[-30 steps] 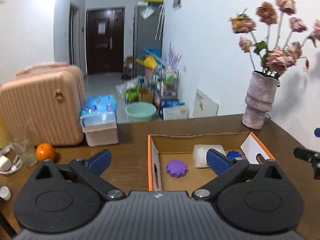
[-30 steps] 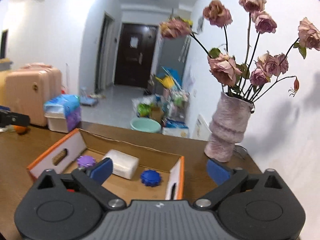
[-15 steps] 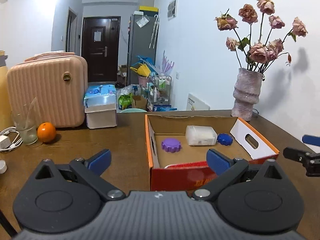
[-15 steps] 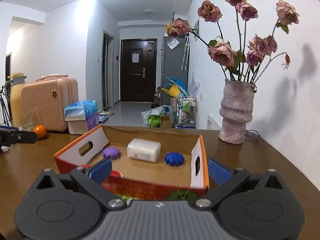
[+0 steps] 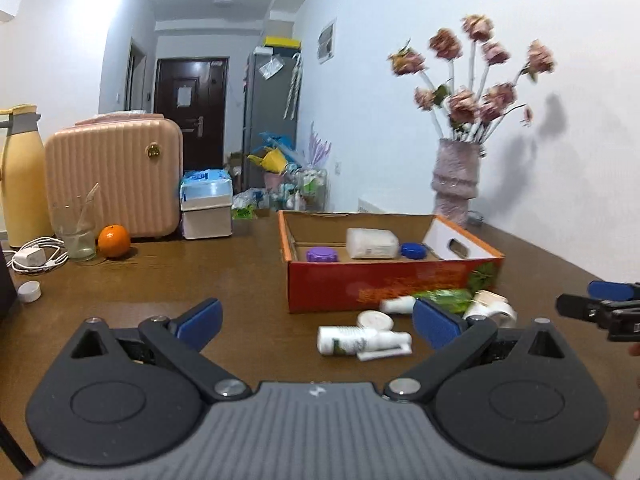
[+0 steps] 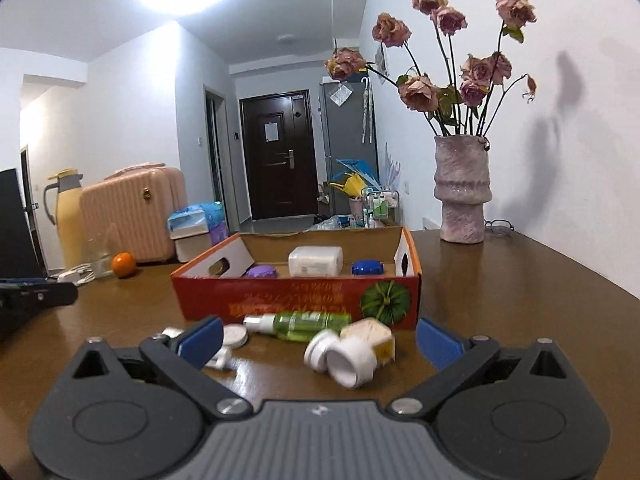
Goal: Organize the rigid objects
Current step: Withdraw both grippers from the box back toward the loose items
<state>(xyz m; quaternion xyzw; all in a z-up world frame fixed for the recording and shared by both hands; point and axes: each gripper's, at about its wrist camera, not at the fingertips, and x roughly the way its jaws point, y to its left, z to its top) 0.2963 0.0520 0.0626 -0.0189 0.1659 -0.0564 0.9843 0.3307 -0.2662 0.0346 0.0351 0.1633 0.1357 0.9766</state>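
Left wrist view: left gripper (image 5: pixel 316 318) low over brown desk (image 5: pixel 200 280), fingers wide, holding nothing. Right gripper (image 6: pixel 318 338) likewise, fingers wide and empty. Open cardboard box (image 6: pixel 296 292) mid-desk holding purple lid (image 6: pixel 262 271), white block (image 6: pixel 316 260), blue lid (image 6: pixel 367 267). Near box's front wall, lying on desk: green spray bottle (image 6: pixel 304 322), white jars (image 6: pixel 344 356), white tube (image 5: pixel 362 342). Vase of dried roses (image 6: pixel 462 188) far right; orange (image 5: pixel 114 241) far left.

The left gripper (image 5: pixel 316 322) hangs over the table (image 5: pixel 200 280), jaws wide apart and empty. Ahead, a white spray bottle (image 5: pixel 362 342) lies near the red box (image 5: pixel 394 280), which holds 3 items.
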